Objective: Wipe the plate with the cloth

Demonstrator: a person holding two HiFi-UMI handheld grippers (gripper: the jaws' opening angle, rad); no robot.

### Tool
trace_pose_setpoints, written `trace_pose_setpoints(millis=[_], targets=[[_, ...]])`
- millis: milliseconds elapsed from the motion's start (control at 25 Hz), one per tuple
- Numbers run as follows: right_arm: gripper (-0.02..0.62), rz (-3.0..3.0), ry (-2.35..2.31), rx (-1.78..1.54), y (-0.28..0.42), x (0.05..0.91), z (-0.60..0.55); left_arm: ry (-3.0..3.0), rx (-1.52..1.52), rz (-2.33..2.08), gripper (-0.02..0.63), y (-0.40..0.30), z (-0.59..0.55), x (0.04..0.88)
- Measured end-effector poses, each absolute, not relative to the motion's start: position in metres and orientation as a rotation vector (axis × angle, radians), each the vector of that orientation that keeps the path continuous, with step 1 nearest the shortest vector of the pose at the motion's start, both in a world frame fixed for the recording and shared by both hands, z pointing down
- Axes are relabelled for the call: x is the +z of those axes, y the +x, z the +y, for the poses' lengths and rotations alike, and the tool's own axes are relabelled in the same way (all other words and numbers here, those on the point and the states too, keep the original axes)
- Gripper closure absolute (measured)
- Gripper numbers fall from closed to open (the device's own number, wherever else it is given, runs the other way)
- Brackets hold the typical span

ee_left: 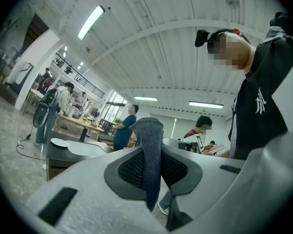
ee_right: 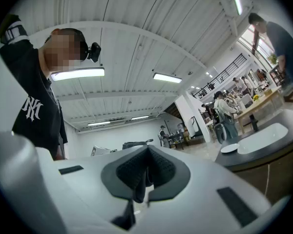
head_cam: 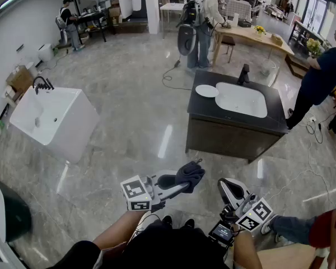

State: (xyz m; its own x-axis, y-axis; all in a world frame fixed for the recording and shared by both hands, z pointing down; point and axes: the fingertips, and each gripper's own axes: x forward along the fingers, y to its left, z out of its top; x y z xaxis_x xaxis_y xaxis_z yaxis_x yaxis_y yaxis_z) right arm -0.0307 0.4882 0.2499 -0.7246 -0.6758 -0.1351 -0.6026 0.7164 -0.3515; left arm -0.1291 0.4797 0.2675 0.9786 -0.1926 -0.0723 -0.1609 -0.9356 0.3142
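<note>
A white plate point(head_cam: 206, 91) lies on the left end of a dark counter point(head_cam: 235, 122), beside a white sink point(head_cam: 241, 100), several steps ahead of me across the floor. My left gripper point(head_cam: 178, 185) is held low in front of me, shut on a dark grey cloth point(head_cam: 190, 175) that bunches past its tips. In the left gripper view the cloth point(ee_left: 149, 145) stands up between the pads, and the plate point(ee_left: 59, 142) shows far off at the left. My right gripper point(head_cam: 228, 185) is beside it, shut and holding nothing. The right gripper view shows the plate point(ee_right: 229, 148) far off at the right.
A white free-standing basin point(head_cam: 50, 116) stands at the left. A black faucet point(head_cam: 244, 73) rises behind the sink. One person point(head_cam: 322, 72) stands by the counter's right end, another with a backpack point(head_cam: 201, 21) at a wooden table point(head_cam: 252, 35). A cable point(head_cam: 173, 77) trails on the floor.
</note>
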Motion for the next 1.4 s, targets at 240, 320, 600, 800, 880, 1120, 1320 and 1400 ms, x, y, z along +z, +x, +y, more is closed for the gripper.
trace_pose_setpoints(millis=[240,320,600,800,880,1120,1320,1400], targets=[[0.592,2.677,-1.006,-0.428,-0.025,0.254,0.485,2.810,-0.127,-0.258,0.551,-0.122,0.476,0.272],[0.592,2.681,-0.999,-0.436,-0.021,0.255,0.483,2.807,-0.119,-0.253,0.551,-0.117,0.474,0.273],[0.591,2.644,-0.994,-0.418,-0.009,0.250,0.474,2.795,-0.107,-0.251,0.551,-0.107,0.472,0.274],[0.589,2.641,-0.984,-0.424,0.012,0.251,0.468,2.795,-0.090,-0.299,0.551,-0.094,0.465,0.277],[0.588,2.651,-0.986,-0.425,0.019,0.253,0.466,2.787,-0.078,-0.321,0.551,-0.088,0.462,0.281],[0.588,2.665,-0.949,-0.448,0.038,0.263,0.450,2.768,-0.096,-0.398,0.551,-0.076,0.441,0.284],[0.588,2.661,-0.985,-0.460,0.051,0.279,0.408,2.745,-0.098,-0.430,0.551,-0.076,0.400,0.299],[0.588,2.660,-0.995,-0.472,0.053,0.285,0.385,2.735,-0.098,-0.438,0.551,-0.079,0.376,0.306]])
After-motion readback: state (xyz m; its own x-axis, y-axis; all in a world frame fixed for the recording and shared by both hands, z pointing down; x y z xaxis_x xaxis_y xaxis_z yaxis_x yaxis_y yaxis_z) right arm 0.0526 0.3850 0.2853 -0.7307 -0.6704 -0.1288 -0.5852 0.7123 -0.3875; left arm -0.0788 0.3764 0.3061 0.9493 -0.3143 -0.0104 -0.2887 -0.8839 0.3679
